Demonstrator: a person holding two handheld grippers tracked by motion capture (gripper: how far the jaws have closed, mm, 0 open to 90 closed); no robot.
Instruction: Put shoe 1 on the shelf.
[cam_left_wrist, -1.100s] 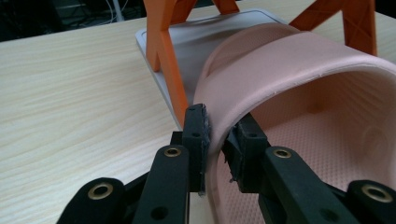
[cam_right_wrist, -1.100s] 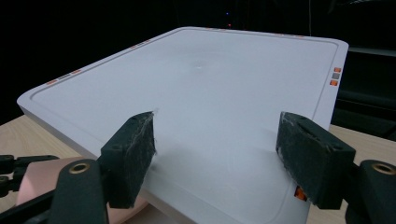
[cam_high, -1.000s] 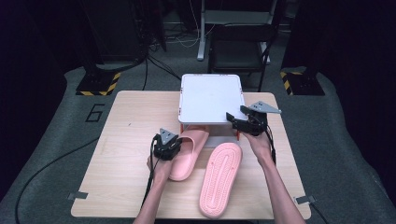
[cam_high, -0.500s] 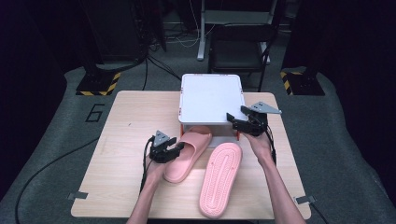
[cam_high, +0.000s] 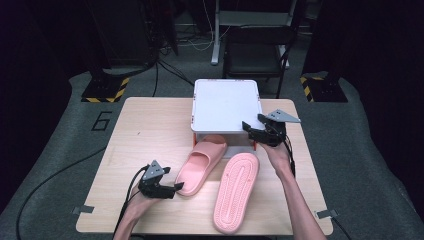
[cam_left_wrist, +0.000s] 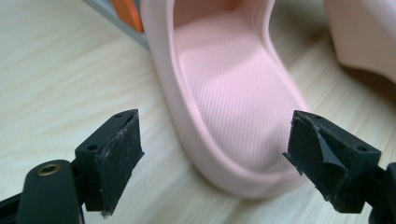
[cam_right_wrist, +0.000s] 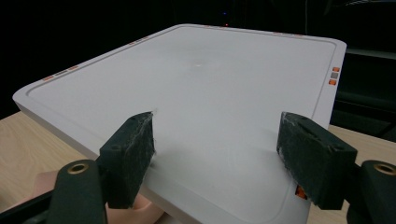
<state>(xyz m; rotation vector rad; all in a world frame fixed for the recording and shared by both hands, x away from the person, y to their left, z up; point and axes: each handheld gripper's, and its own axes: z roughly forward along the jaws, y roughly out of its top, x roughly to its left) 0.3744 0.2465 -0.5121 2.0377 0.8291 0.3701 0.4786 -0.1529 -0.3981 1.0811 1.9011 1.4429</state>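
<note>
Slipper (cam_high: 201, 160) toe hidden under lid (cam_high: 226, 105) (high view).

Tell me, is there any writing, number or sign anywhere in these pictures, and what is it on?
"6": a large pale numeral on the grey floor mat, left of the wooden table.
Yellow-and-black hazard stripes, a warning marking without words, on the dark stand bases on the floor.
White box lid: small orange and grey marks along its rim, too small to read as text.
Pink slippers: no lettering visible.
</note>
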